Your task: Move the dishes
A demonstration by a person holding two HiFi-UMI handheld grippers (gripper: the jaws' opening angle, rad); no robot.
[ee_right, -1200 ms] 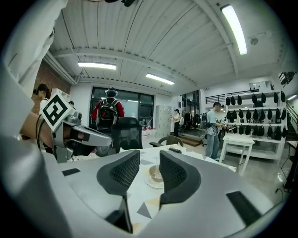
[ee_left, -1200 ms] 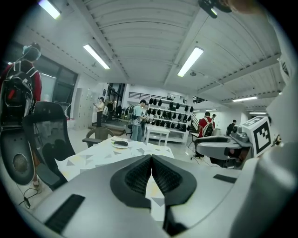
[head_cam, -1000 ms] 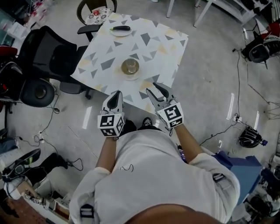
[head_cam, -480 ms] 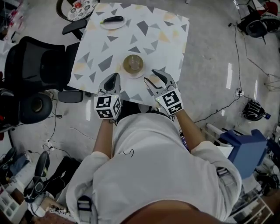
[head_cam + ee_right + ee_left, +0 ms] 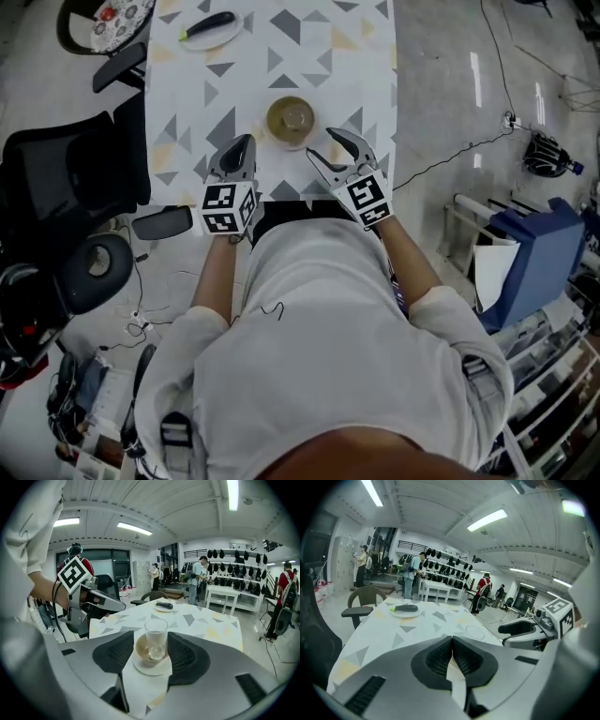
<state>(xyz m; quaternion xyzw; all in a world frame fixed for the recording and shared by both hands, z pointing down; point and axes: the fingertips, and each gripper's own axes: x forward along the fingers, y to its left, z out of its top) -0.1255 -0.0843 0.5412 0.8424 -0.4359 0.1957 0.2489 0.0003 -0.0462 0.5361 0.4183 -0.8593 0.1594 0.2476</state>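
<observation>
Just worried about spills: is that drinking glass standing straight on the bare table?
No, the glass stands upright in a brown dish atop a white saucer, not on the table.

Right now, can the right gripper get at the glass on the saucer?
Probably yes. The right gripper, whose jaws have just been opening with nothing between them, faces the glass across bare tablecloth; the left gripper sits aside.

glossy grey floor (image 5: 441, 56), black office chair (image 5: 66, 178), ceiling strip lights (image 5: 133, 528).
</observation>
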